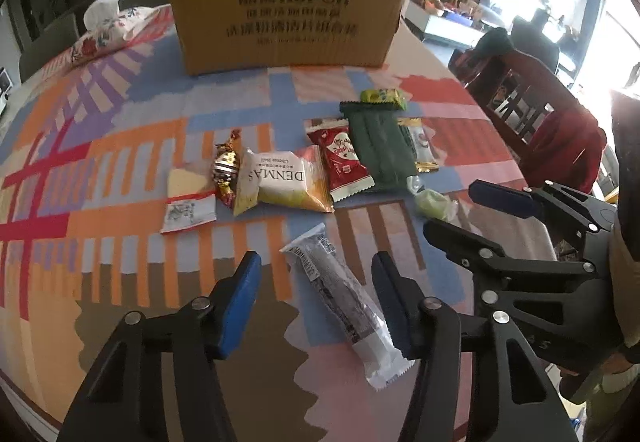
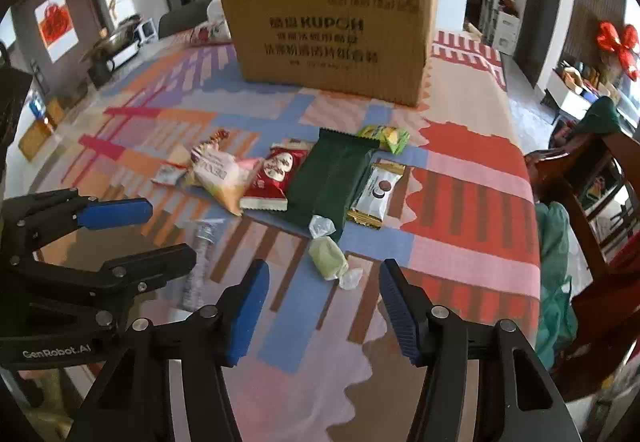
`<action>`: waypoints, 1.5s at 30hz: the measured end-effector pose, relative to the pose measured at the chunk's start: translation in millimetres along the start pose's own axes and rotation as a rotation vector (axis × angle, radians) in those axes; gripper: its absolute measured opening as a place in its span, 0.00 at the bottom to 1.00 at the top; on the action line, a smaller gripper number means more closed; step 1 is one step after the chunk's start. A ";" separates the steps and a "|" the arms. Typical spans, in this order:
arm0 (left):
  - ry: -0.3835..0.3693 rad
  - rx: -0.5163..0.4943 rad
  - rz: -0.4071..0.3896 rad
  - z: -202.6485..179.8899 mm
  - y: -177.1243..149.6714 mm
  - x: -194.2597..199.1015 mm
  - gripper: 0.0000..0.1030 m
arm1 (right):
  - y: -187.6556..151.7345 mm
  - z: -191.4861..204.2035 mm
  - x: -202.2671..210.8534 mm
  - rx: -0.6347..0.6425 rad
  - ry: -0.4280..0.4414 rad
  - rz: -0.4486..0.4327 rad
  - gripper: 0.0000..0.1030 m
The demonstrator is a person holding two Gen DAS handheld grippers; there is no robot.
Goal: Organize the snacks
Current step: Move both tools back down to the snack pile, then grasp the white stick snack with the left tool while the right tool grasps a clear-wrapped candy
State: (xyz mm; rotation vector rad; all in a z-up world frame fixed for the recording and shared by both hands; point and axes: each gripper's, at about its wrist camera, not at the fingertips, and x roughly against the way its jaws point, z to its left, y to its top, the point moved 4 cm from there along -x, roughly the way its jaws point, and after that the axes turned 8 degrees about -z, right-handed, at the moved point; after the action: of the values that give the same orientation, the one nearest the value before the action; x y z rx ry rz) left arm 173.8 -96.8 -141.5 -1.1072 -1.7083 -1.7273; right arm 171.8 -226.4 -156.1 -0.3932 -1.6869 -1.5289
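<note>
Lying straight ahead of the left gripper [image 1: 316,302], the long clear-wrapped bar [image 1: 344,302] is framed between the two blue pads, which are spread wide and hold nothing. The bar's long axis is seen to run from far-left to near-right of this claw, at a slant to the line between the pads, so that the near crimped end is almost touching the right-hand pad while the far end is angled toward the gap's left side; a turn of the wrist is judged to be needed before the pads can be closed across the narrow width. The right gripper [image 2: 324,306] is likewise released and empty, with the pale green twist-wrapped candy [image 2: 328,257] just ahead of it, slightly left of centre between its pads, its twisted ends set roughly fore and aft. Each claw is thus judged nearest to its own item: the bar for the left, the candy for the right. Beyond both, the remaining snacks are laid in a loose row, among them the dark green packet [image 2: 328,185], the red packet [image 2: 276,173] and the white DENMAS bag [image 1: 280,181], several overlapping at their edges. The cardboard box [image 1: 288,5] is stood farther ahead still, well apart from the row; whether its top is open cannot be told. Bare tablecloth [image 1: 120,169] is left around the bar, so room for a descent is judged ample, though the two grippers are held close side by side and a clash could occur.
</note>
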 end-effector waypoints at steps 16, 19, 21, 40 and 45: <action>0.011 -0.023 0.049 -8.4 -3.3 -22.2 0.28 | 2.8 3.9 -23.5 0.047 -0.016 0.028 0.32; 0.003 -0.022 0.043 -6.8 -3.3 -20.6 0.23 | 3.1 4.8 -23.7 0.041 -0.021 0.028 0.21; -0.003 -0.014 0.039 -4.8 -3.5 -19.7 0.23 | 2.8 5.6 -22.9 0.029 -0.018 0.026 0.21; -0.019 -0.044 -0.165 4.3 17.2 39.2 0.17 | 27.7 24.8 37.0 -0.076 0.015 -0.124 0.18; -0.017 -0.046 -0.239 9.0 32.3 60.8 0.17 | 42.9 31.0 54.2 -0.069 0.018 -0.180 0.18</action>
State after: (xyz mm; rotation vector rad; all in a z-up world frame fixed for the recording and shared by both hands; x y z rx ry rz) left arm 167.1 -79.3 -74.7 -0.9710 -1.8845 -1.9132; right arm 156.9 -203.3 -85.5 -0.2686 -1.6968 -1.7197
